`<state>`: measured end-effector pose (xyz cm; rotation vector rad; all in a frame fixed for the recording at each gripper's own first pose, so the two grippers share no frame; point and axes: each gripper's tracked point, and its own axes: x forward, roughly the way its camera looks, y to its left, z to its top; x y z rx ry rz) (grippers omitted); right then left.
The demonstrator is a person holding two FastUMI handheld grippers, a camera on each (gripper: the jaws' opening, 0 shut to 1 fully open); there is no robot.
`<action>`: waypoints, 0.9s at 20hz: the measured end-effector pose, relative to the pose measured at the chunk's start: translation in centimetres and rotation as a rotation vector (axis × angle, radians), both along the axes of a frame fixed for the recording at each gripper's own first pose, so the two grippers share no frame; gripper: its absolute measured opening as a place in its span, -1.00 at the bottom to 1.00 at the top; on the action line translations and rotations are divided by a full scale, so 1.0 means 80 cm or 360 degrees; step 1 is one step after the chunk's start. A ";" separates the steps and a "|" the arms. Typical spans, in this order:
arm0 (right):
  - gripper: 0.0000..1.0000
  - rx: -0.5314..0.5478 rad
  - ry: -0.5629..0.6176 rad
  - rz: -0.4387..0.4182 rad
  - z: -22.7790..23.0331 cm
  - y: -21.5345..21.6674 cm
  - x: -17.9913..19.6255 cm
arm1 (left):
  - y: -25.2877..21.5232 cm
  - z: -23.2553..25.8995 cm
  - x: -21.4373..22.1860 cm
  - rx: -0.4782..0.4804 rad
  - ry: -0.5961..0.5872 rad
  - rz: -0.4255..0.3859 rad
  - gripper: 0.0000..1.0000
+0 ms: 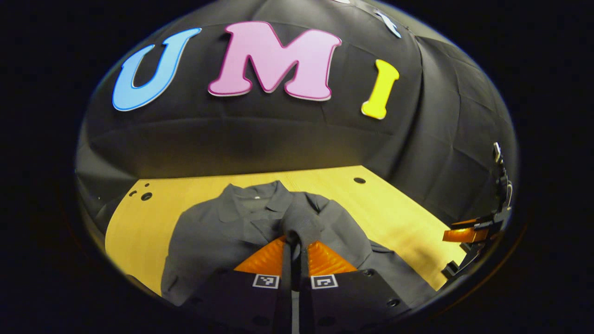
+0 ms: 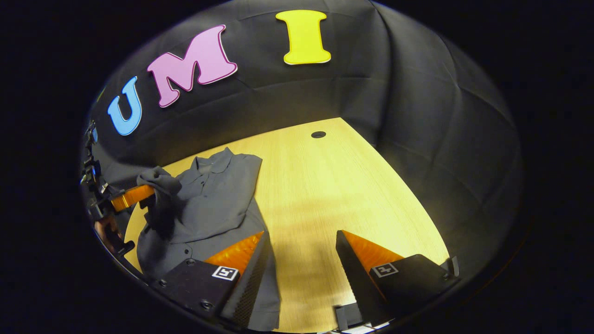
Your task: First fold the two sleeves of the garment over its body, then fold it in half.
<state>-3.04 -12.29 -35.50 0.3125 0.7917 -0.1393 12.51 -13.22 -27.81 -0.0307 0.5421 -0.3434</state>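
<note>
sleeve in a pinch, fold half made

my left gripper [image 1: 295, 248] is closed tight on a bunched sleeve [image 1: 301, 220] of the dark grey collared button-up garment [image 1: 222, 232], holding it lifted above the shirt's body. my right gripper [image 2: 299, 253] hangs wide open with nothing between its fingers, over the pale wooden tabletop [image 2: 334, 185] just beside the shirt's hem. the garment lies flat on the table's left part in the right gripper view, collar toward the black cloth booth wall [image 2: 417, 116].

the risk, as i read it: the hold looks to be on a thick wad rather than a clean cuff, so the sleeve could land crumpled or slide off the body when let go. pulling too far could drag the whole shirt across the smooth wood, since nothing pins it down. the idle right gripper could steady the hem. round holes [image 1: 359, 180] dot the tabletop well apart from the cloth; nothing blocks the fold.
</note>
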 end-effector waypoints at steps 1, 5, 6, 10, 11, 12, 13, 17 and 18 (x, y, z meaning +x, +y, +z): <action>0.77 0.0006 0.0005 0.0004 -0.002 -0.001 0.000 | -0.013 -0.011 -0.002 -0.0001 0.0022 -0.0027 -0.74; 0.77 0.0029 0.0033 0.0025 -0.009 -0.006 -0.013 | -0.053 -0.059 -0.014 0.0012 0.0123 -0.0122 -0.51; 0.77 0.0032 0.0041 0.0024 -0.010 -0.008 -0.016 | -0.059 -0.069 -0.018 0.0014 0.0142 -0.0134 -0.46; 0.78 0.0056 0.0061 0.0023 -0.012 -0.008 -0.027 | -0.082 -0.085 -0.042 -0.0019 0.0201 -0.0211 -0.05; 0.78 0.0056 0.0068 0.0033 -0.014 -0.005 -0.029 | -0.089 -0.085 -0.048 -0.0050 0.0212 -0.0242 0.05; 0.78 0.0059 0.0078 0.0043 -0.017 -0.002 -0.030 | -0.092 -0.084 -0.053 -0.0081 0.0215 -0.0267 0.32; 0.78 0.0066 0.0087 0.0052 -0.018 0.003 -0.034 | -0.096 -0.077 -0.060 -0.0105 0.0208 -0.0283 0.60; 0.84 0.0107 0.0128 0.0108 -0.023 0.038 -0.050 | -0.098 -0.049 -0.087 -0.0173 0.0146 -0.0340 0.92; 0.88 0.0118 0.0138 0.0124 -0.023 0.048 -0.055 | -0.094 -0.043 -0.094 -0.0174 0.0138 -0.0339 0.92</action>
